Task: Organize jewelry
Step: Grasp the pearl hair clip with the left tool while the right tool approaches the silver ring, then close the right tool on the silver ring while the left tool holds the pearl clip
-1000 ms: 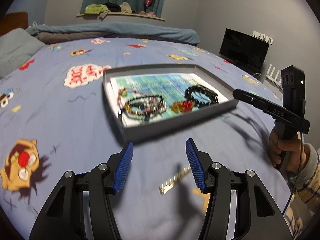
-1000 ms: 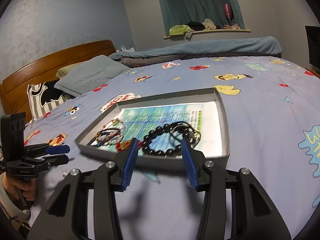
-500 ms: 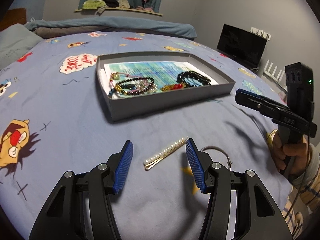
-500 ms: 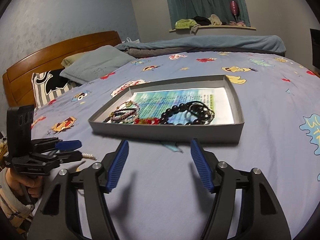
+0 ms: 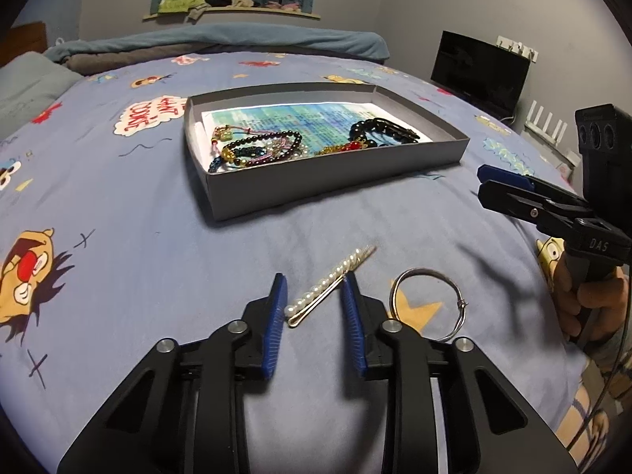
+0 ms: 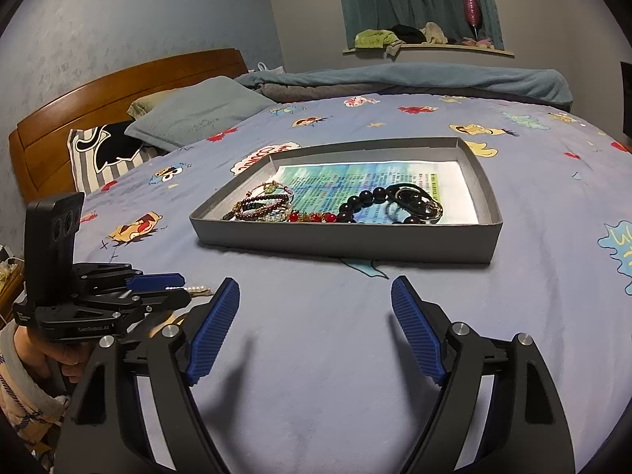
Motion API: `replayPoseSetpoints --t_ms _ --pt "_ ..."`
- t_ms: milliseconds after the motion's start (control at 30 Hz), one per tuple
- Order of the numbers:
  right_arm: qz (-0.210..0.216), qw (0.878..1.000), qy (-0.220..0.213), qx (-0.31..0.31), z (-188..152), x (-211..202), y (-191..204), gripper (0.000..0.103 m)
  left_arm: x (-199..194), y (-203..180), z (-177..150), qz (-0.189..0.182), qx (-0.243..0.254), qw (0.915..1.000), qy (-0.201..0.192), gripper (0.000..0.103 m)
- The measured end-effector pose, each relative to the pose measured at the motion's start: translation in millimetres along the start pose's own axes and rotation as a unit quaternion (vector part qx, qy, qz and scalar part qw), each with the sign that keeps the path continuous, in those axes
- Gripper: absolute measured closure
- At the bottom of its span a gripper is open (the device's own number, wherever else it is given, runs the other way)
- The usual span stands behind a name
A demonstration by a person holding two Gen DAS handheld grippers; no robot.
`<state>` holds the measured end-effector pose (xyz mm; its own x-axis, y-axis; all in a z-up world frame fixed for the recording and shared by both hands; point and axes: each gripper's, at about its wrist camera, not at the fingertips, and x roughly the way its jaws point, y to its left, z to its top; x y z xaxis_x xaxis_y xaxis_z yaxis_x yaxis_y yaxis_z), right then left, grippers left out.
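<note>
A pearl hair clip (image 5: 331, 280) lies on the blue bedsheet, and my left gripper (image 5: 314, 276) straddles it. Its jaws are closing; the right pad's tip touches the clip while the left pad stands off. Just right of them lies a thin silver ring (image 5: 422, 270). Beyond is a grey box (image 5: 316, 181) holding beaded bracelets (image 5: 260, 150) and a black bead bracelet (image 5: 379, 130). My right gripper (image 6: 315, 282) hovers over bare sheet short of the box (image 6: 347, 243), its jaws opening with nothing between them. The right wrist view shows the left gripper (image 6: 173, 284) at the clip (image 6: 197, 288).
A hand (image 5: 592, 300) holds the right gripper at the bed's right edge. Pillows (image 6: 189, 118) and a wooden headboard (image 6: 79, 106) are at the far left, with a rolled blanket (image 6: 395, 79) along the back. A black monitor (image 5: 480, 71) stands beyond the right edge.
The left gripper came down over the hair clip and its jaws narrowed around it. The right gripper's jaws widened and it backed away from the box.
</note>
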<state>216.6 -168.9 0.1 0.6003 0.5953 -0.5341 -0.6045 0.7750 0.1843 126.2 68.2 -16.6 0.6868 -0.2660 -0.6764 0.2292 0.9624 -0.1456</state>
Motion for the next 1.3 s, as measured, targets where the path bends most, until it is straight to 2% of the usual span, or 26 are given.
replayPoseSetpoints --t_ms 33,133,333,700,900,1133,1233,1300 --pt "0.001 1.000 0.001 0.000 -0.3 0.2 0.7 0.024 -0.5 -0.7 -0.4 0.004 0.001 1.0000 -0.001 0.078" --pt "0.001 1.000 0.006 -0.001 -1.8 0.8 3.4 0.022 -3.3 0.5 -2.3 0.016 -0.006 0.9998 -0.009 0.094" --pt "0.002 1.000 0.022 -0.015 -5.3 5.0 17.8 0.020 -18.6 12.9 -10.9 0.040 -0.053 0.9969 -0.043 0.097" --pt "0.011 0.997 0.055 -0.052 -20.2 14.5 60.6 0.020 -26.9 16.4 -18.8 0.033 -0.070 0.9958 -0.049 0.096" --pt "0.006 0.993 0.083 -0.089 -26.7 26.8 85.2 0.020 -25.4 12.0 -18.7 0.035 -0.061 0.9965 -0.047 0.088" --pt "-0.014 0.987 0.106 -0.120 -28.8 42.8 95.7 0.020 -15.4 15.6 -13.0 0.041 -0.067 0.9965 -0.028 0.086" --pt "-0.018 0.985 0.109 -0.129 -30.6 45.6 98.5 0.027 -10.9 15.3 -11.6 0.049 -0.066 0.9964 -0.019 0.086" --pt "-0.018 0.985 0.110 -0.133 -31.3 45.7 99.6 0.040 -10.2 13.7 -11.8 0.054 -0.063 0.9964 -0.017 0.085"
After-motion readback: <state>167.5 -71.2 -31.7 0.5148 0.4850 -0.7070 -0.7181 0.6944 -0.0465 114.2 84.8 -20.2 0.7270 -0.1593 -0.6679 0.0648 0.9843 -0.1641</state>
